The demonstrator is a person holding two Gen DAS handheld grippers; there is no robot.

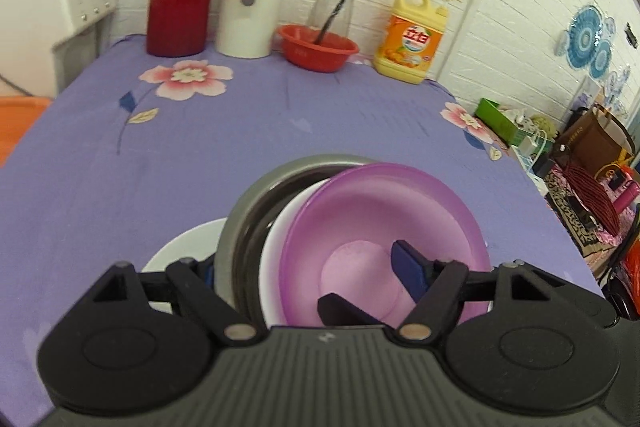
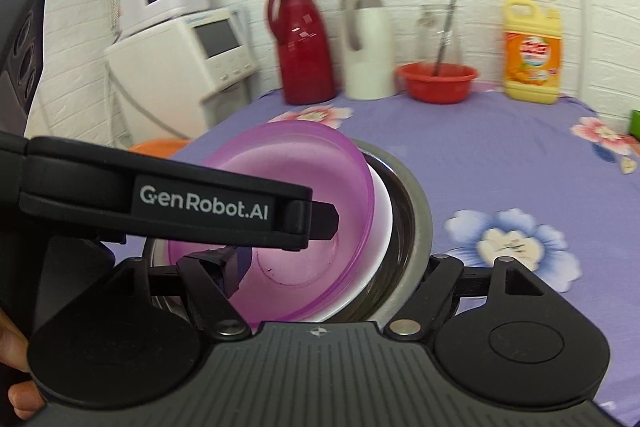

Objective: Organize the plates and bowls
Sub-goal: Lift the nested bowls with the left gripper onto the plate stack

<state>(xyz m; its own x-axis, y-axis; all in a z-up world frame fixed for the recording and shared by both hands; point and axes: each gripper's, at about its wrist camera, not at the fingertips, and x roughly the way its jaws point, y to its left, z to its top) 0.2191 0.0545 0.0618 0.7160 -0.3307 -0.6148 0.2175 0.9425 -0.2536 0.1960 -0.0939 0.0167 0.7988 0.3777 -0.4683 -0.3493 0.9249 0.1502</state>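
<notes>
Purple bowl (image 1: 384,227) nested in steel bowl (image 1: 256,203), left jaws spread across both rims, right jaws' state unclear

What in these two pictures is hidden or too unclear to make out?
- White bowl: both views show only an edge; the purple bowl covers it.
- White plate, left view: mostly behind the steel bowl and gripper body.
- Right gripper's fingertips, right view: hidden by the left gripper and bowls.
- Detergent bottle label: too small.

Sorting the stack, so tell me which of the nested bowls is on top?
The purple bowl, tilted inside the white bowl, which sits inside the steel bowl.
</notes>
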